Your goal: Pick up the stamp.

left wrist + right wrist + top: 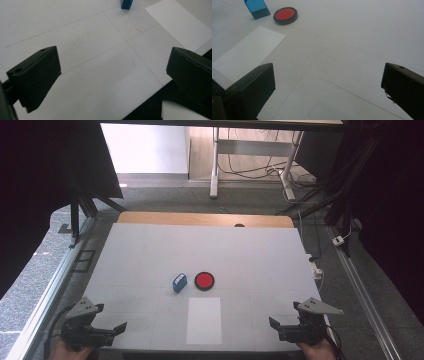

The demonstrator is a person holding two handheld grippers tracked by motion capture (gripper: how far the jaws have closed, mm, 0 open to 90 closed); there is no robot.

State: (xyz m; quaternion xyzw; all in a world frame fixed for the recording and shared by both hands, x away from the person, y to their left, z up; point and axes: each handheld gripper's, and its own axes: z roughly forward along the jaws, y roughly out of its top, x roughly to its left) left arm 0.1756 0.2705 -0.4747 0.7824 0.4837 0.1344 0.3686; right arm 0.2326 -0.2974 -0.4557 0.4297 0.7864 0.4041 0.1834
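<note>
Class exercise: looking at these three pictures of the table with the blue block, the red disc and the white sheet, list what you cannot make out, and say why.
- Blue block: the left gripper view's top edge cuts it off.
- Blue block's pale top marking: too small to read in the high view.
- Red disc: what it is cannot be told; too small, soft focus.
- White sheet: its near end is hidden behind a jaw in the right gripper view.

A small translucent blue plastic block (179,283) stands on the white surface (150,255) near its middle, slightly turned. Just beside it, apart by a narrow gap, a round red disc with a black rim (204,280) lies flat. A white rectangular paper sheet (204,320) lies flat nearer the person.
</note>
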